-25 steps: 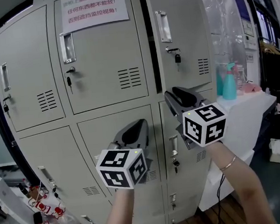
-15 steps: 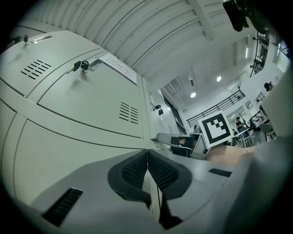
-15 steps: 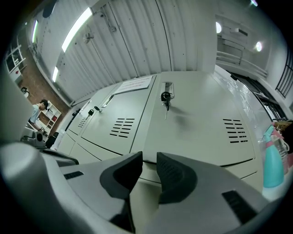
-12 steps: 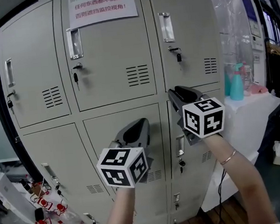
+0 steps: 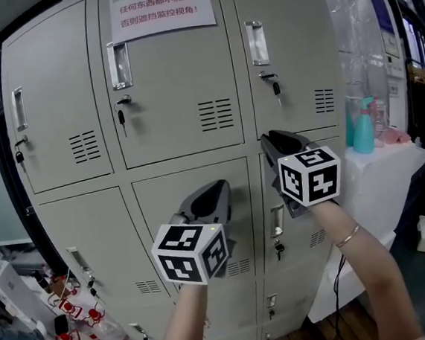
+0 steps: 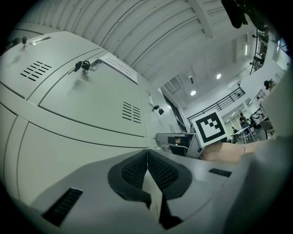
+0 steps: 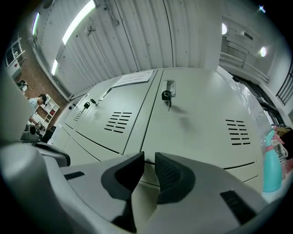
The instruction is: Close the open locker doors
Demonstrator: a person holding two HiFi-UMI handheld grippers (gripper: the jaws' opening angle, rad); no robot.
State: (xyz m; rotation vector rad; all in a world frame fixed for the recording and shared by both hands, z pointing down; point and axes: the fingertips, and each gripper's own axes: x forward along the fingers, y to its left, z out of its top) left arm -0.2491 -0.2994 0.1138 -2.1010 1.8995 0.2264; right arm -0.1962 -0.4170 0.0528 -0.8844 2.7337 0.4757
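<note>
Faces a bank of grey lockers (image 5: 55, 83) with every one of the locker doors (image 5: 175, 94) in view lying flush or nearly so; cannot tell whether the right-hand middle door (image 5: 329, 141) is fully latched; holds the left gripper (image 5: 213, 191) up in front of the centre middle door, jaws pressed together on nothing; holds the right gripper (image 5: 269, 139) higher, tips at the seam along that right-hand door's top edge; has just been narrowing its jaws, which stand a slim gap apart with nothing between them; shows a paper notice (image 5: 159, 6) in red print on the upper centre door, keys (image 5: 121, 116) hanging in the locks, and a teal spray bottle (image 5: 363, 125) on a white counter (image 5: 392, 167) just beside the lockers.
</note>
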